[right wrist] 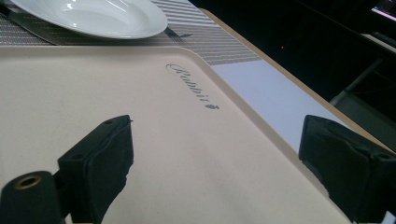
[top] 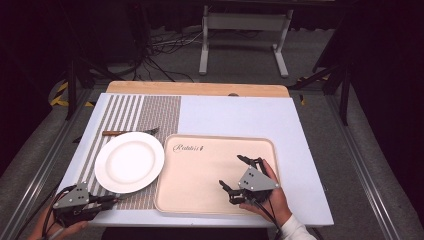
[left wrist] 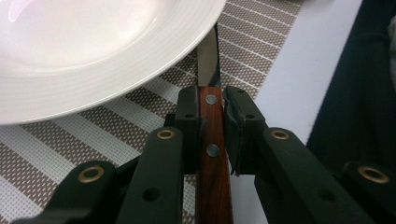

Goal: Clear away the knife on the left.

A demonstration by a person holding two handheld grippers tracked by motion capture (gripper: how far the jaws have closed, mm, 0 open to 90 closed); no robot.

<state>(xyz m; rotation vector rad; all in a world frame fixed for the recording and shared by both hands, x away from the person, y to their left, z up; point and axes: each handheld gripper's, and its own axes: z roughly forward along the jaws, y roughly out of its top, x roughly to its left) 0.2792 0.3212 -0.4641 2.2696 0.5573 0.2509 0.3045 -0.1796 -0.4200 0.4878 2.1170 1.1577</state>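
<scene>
While the right hand-held gripper (top: 239, 176) gapes over the tray (top: 200, 200), the left hand-held gripper (left wrist: 212, 100) clamps the knife handle (left wrist: 212, 140)

A knife (left wrist: 212, 140) with a reddish-brown wooden handle set with two silver rivets and a shiny steel blade lies flat on the striped placemat (left wrist: 93, 135), its blade tip reaching under the rim of the white plate (left wrist: 93, 56), its handle clamped between two black jaws.
</scene>
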